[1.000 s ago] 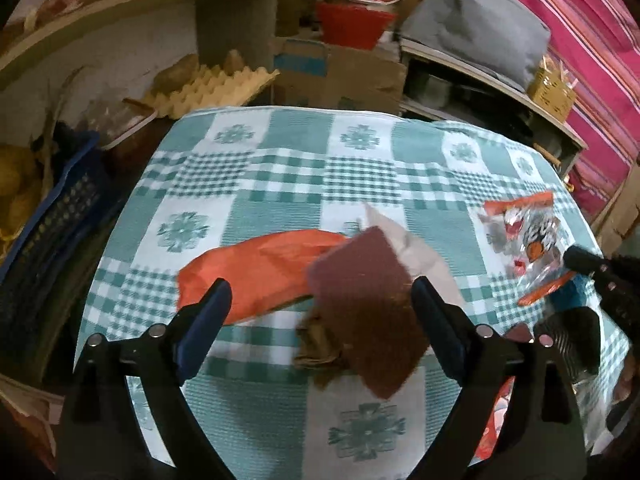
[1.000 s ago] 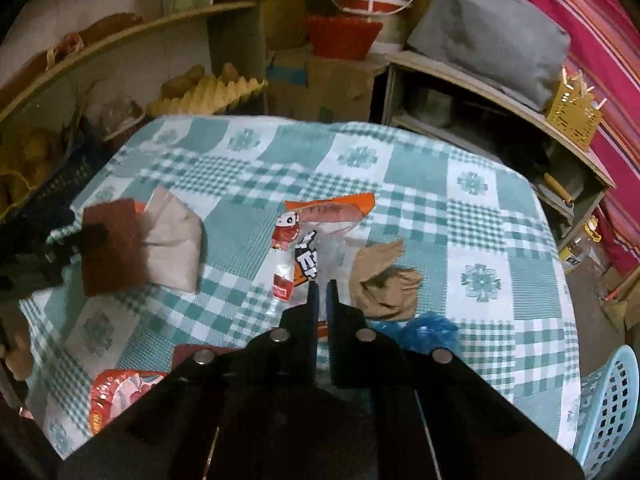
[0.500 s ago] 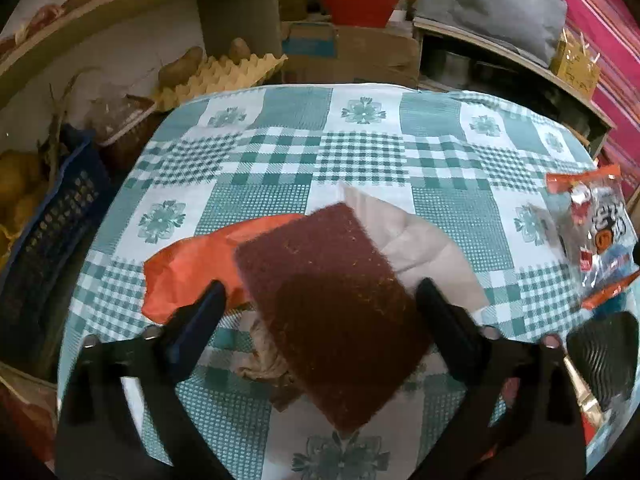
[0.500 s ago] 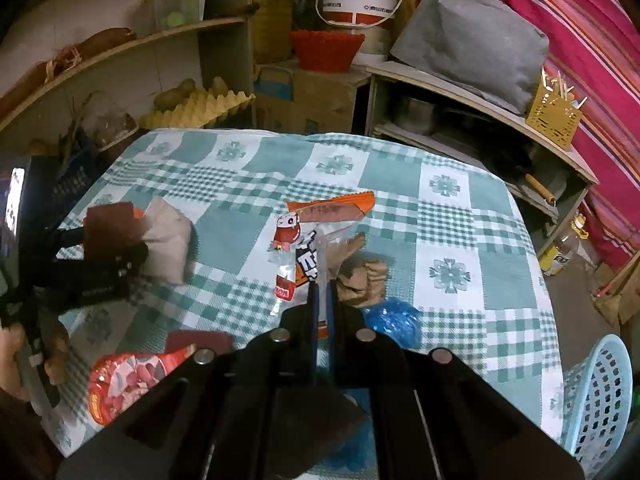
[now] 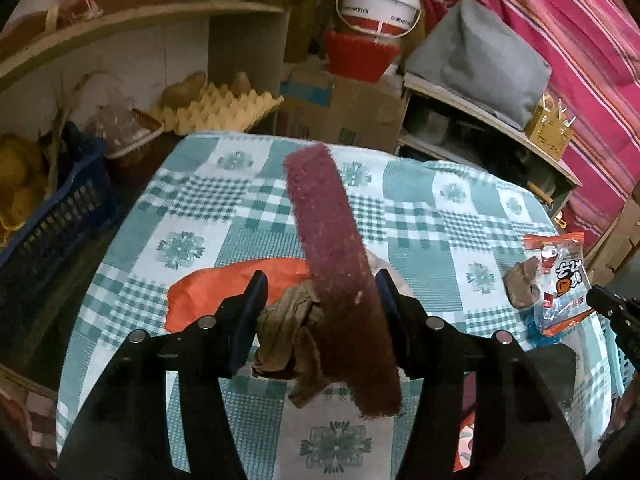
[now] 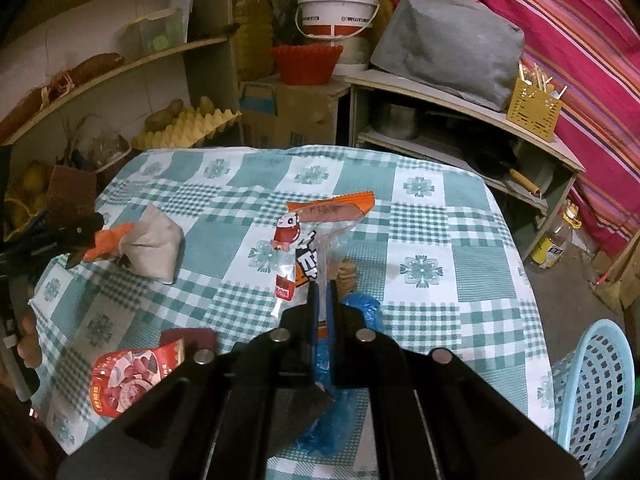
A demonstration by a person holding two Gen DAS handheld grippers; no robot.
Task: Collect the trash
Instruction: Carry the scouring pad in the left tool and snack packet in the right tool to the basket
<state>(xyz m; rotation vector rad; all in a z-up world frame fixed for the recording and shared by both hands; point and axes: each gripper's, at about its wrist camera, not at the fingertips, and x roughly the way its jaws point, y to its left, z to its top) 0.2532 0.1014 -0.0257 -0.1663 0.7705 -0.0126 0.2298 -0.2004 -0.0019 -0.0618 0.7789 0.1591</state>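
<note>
Cluttered storeroom; checked table [image 6: 472, 264] strewn with wrappers. Left gripper [image 5: 320, 312], fingers closing on the maroon scouring pad [image 5: 340, 280] and crumpled brown paper [image 5: 288, 328], bundling 2 scraps. Right gripper [image 6: 322, 300], fingers pinching the clear snack wrapper [image 6: 308, 248], near blue basket [image 6: 596, 392].

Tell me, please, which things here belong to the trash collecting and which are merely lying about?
Job:
maroon scouring pad and crumpled brown paper between the closing left tongs
snack wrapper
blue laundry basket

Lying about:
white bucket
egg tray
grey cushion
</note>
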